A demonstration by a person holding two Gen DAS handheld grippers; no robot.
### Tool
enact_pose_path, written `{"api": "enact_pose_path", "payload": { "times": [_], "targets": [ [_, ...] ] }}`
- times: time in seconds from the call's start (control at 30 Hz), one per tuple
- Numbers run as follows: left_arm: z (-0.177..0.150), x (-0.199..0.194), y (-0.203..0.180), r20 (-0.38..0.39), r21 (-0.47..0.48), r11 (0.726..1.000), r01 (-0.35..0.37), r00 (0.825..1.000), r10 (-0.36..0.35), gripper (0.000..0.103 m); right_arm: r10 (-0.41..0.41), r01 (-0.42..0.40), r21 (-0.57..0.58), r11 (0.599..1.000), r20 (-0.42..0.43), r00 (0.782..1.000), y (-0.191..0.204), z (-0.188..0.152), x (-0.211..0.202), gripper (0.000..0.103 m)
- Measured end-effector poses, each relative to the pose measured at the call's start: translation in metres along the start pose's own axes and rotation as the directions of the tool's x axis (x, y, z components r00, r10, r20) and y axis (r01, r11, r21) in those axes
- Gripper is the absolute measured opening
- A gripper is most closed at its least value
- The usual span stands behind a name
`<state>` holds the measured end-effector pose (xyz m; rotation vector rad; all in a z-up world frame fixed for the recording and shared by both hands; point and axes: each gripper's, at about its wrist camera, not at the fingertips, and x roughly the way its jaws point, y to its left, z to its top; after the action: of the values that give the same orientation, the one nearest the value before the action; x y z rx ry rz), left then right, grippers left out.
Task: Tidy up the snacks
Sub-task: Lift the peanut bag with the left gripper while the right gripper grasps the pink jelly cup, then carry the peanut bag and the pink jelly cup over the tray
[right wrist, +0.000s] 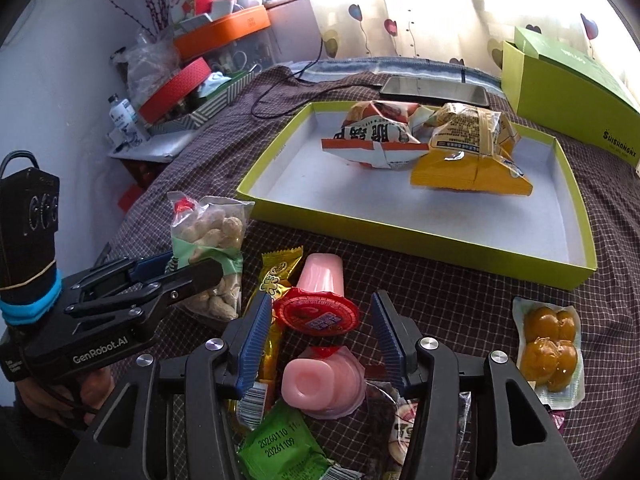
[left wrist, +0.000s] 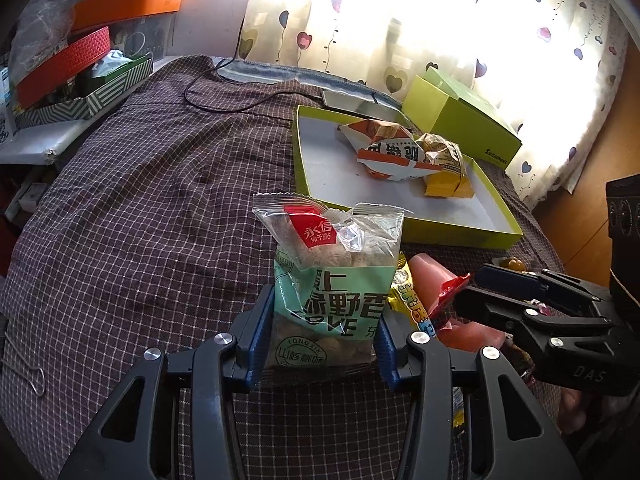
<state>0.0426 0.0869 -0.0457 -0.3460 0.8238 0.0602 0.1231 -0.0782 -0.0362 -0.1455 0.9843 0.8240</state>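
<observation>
Checked bedcover (left wrist: 140,208): dark plaid cloth, spread under every item listed. Lime-green box lid (right wrist: 500,256): shallow open tray with white floor, lying on the cover beyond the loose snacks; holds an orange-and-white snack packet (right wrist: 376,140) and, leaning against it on the right, a yellow snack packet (right wrist: 468,148). Lime-green box (right wrist: 568,92): closed body, standing behind the tray to the right. Phone (right wrist: 434,91): dark slab, flat on the cover just behind the tray. Left gripper (left wrist: 324,344): blue pads pressed on both sides of the peanut bag (left wrist: 332,280), clamped on its lower half. Peanut bag: clear top, green printed bottom, upright, near the tray's front edge. Right gripper (right wrist: 316,344): jaws apart, set either side of two pink jelly cups (right wrist: 320,292) without touching them; one cup shows a red foil lid, the other lies nearer the camera, base forward. Yellow candy wrapper (right wrist: 276,280): beside the left pad, between bag and cups. Green sachet (right wrist: 280,446): below the cups, date-stamped. Vacuum pack of yellow pieces (right wrist: 550,350): flat, apart to the right.
</observation>
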Motion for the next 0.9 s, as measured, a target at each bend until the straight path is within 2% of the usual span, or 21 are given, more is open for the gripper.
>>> {"api": "enact_pose_path", "payload": {
  "times": [0.23,0.3,0.37,0.9],
  "targets": [
    [-0.001,0.002,0.002,-0.007,0.000,1.000,0.004,1.000,-0.004,0.046,-0.032,0.032,-0.001,0.999,-0.038,0.999,0.003,0.003,0.014,0.050],
    [-0.001,0.002,0.002,-0.006,0.001,1.000,0.005,1.000,-0.005,0.046,-0.043,0.042,-0.010,0.999,-0.036,0.998,0.004,0.004,0.014,0.045],
    [-0.001,0.002,0.002,-0.007,0.001,1.000,0.009,1.000,-0.009,0.046,-0.056,0.055,-0.020,0.998,-0.029,0.998,0.005,0.003,0.012,0.044],
    [0.004,-0.022,-0.012,0.038,0.035,0.999,0.018,0.999,-0.019,0.046,-0.049,0.053,-0.036,0.998,0.115,0.992,0.006,-0.003,-0.035,0.043]
  ]
}}
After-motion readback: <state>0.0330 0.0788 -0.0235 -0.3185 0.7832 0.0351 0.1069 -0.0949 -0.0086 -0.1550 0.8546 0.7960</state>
